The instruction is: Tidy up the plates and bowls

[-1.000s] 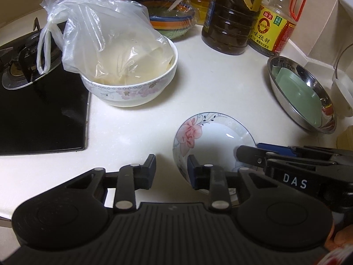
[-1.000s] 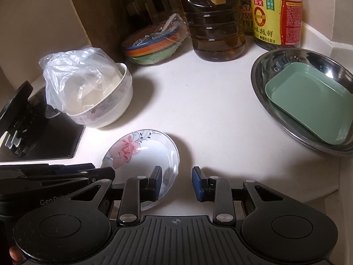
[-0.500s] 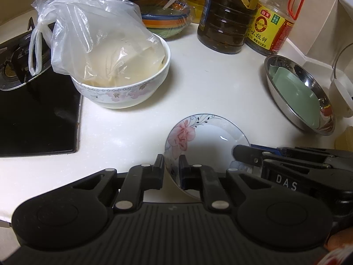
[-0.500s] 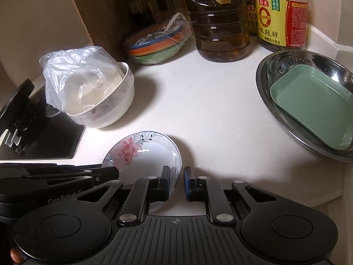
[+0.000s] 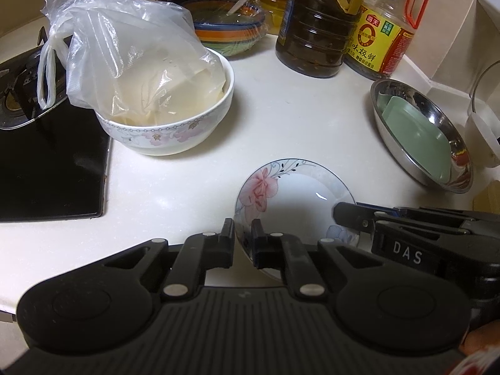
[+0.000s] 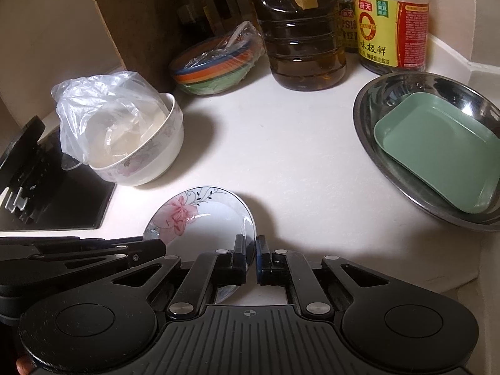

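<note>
Both grippers pinch the flowered plate [image 5: 293, 206]: left gripper [image 5: 243, 242] on its near-left rim, right gripper [image 6: 251, 254] opposite. Uneven lifting could slip the glazed rim free.

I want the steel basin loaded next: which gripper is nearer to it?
Right. The right gripper grips the flowered plate on the side toward the steel basin; the left gripper grips its far side.
</note>
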Available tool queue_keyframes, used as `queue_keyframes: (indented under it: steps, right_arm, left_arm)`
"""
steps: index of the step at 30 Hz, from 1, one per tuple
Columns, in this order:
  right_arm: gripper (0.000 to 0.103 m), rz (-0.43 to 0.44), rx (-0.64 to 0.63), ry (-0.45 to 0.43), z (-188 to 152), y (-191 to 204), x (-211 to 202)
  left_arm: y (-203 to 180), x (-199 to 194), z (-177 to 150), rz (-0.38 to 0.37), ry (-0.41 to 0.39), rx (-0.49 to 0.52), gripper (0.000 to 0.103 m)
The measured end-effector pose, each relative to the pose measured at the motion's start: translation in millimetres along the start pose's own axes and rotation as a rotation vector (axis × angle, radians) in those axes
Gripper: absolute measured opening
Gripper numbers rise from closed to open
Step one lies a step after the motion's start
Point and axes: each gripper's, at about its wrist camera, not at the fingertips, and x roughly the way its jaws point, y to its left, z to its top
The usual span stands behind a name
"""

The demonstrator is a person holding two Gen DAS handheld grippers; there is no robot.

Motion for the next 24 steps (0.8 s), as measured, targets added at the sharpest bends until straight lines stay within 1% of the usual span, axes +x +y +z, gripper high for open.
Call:
queue_keyframes:
  steps: [5,24]
  right_arm:
    - [0.006,-0.011,0.009,0.001,0.7,-3.0,-1.1]
    - [0.006,-0.042,0.044,-0.037,8.3,-16.5,-11.7]
  left_arm:
    - [-4.9,0.3,3.1,-0.005,-0.004,0.011,0.009]
    - [-25.8,0.8,13.8,-0.026,-0.033,0.05,0.009]
